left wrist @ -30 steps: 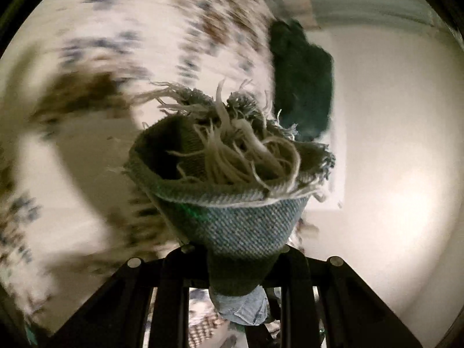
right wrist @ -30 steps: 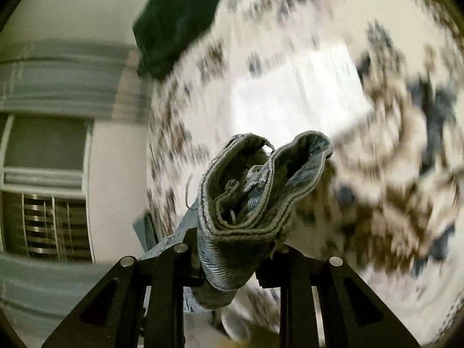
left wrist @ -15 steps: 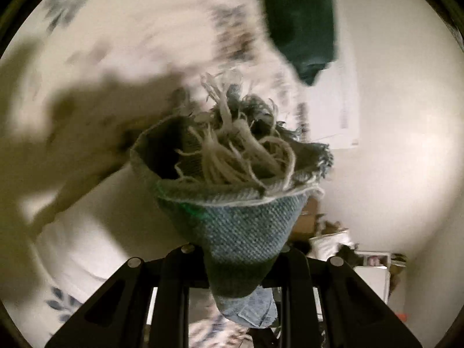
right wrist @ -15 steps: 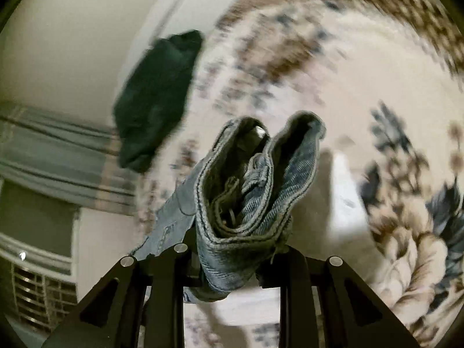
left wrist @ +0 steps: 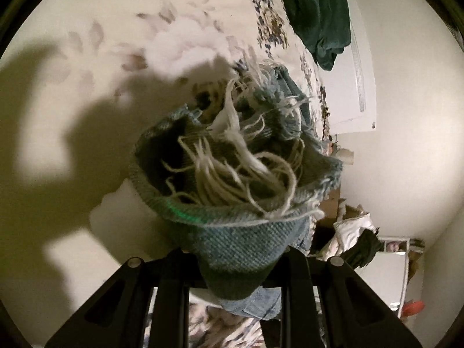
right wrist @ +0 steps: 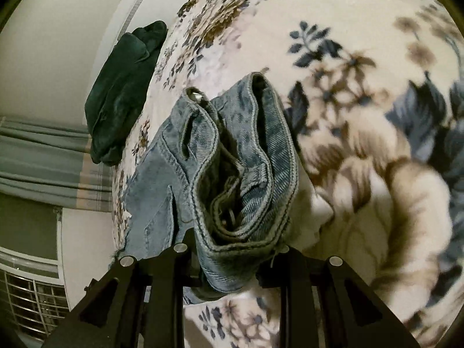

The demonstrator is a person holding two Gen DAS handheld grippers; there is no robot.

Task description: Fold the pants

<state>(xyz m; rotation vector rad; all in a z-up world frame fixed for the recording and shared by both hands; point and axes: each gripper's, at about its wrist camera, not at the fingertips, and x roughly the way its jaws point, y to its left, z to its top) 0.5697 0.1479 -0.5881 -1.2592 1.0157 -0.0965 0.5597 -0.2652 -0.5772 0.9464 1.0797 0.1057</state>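
Note:
The pants are blue denim jeans. My left gripper [left wrist: 235, 264] is shut on their frayed hem [left wrist: 232, 179], which bunches up with loose white threads in front of the camera. My right gripper [right wrist: 232, 261] is shut on the folded waistband [right wrist: 243, 168], with its seams and a metal button showing. More denim [right wrist: 150, 203] hangs down to the left of the right gripper. Both ends are held above a floral blanket [right wrist: 362, 116], which also shows in the left wrist view [left wrist: 116, 58].
A dark green garment [right wrist: 121, 92] lies at the blanket's far edge; it also shows in the left wrist view [left wrist: 319, 14]. Grey curtains [right wrist: 37, 159] and a white appliance grille [right wrist: 29, 295] are at left. A clothes pile [left wrist: 353, 240] lies by the wall.
Both grippers, still holding the jeans, have swung over the blanket. The green garment has shifted up and right in the left wrist view, and the blanket now fills more of the right wrist view.

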